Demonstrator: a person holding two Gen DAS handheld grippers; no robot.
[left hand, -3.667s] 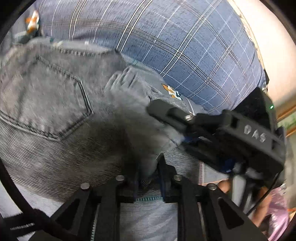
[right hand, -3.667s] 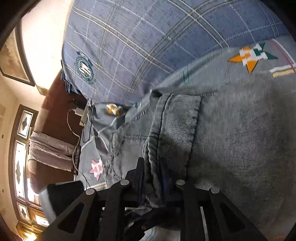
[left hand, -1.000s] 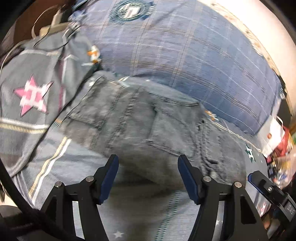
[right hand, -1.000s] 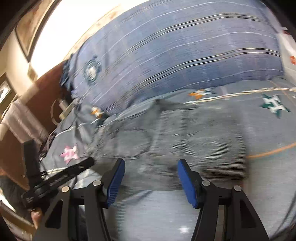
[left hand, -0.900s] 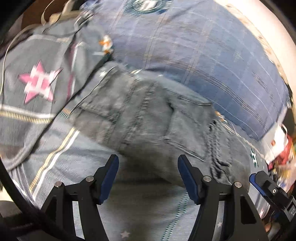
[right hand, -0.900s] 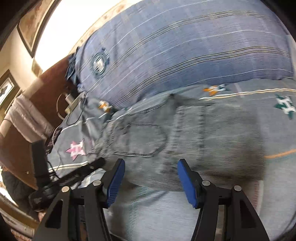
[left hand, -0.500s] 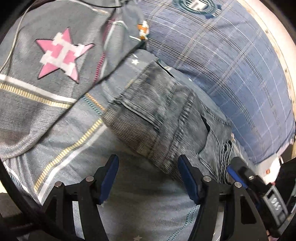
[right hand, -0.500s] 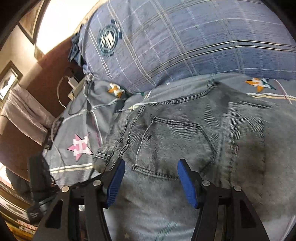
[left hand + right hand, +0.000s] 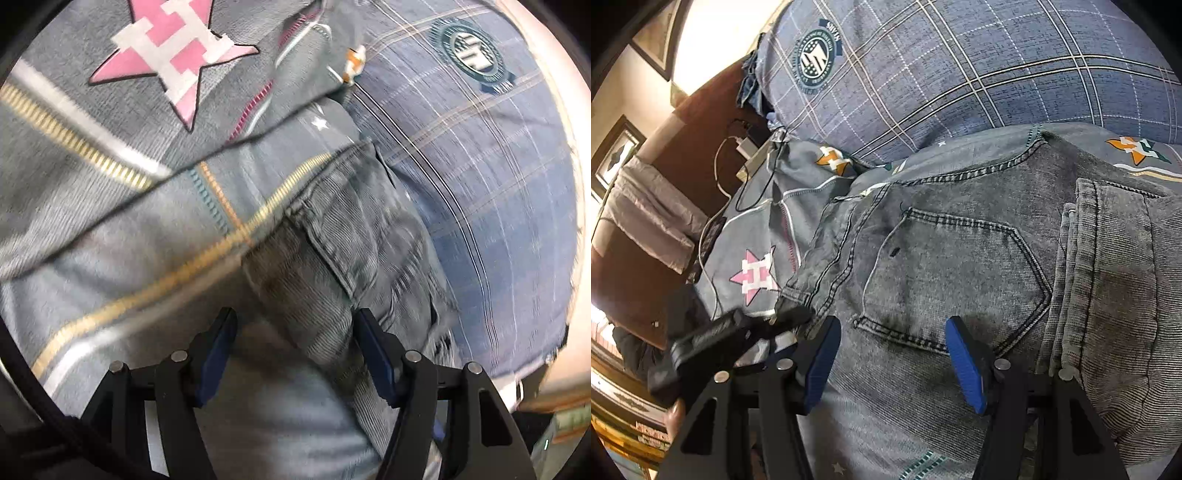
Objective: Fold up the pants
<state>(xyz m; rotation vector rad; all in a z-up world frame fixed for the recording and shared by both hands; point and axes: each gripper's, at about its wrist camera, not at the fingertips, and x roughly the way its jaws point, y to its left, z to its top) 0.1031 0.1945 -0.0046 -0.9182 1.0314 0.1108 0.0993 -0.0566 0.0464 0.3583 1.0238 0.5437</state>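
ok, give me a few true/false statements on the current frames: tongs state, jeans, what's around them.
1. Both the left tongs and right tongs are open. True.
2. The right tongs are clamped on the grey denim jeans. False: the blue pads stand apart above the back pocket, with nothing pinched.
3. A blue plaid pillow with a round crest lies beyond the jeans. True.
4. The pink star is printed on the jeans. False: it is on the grey bedding.
5. A white cable runs over the bedding's far left side. True.
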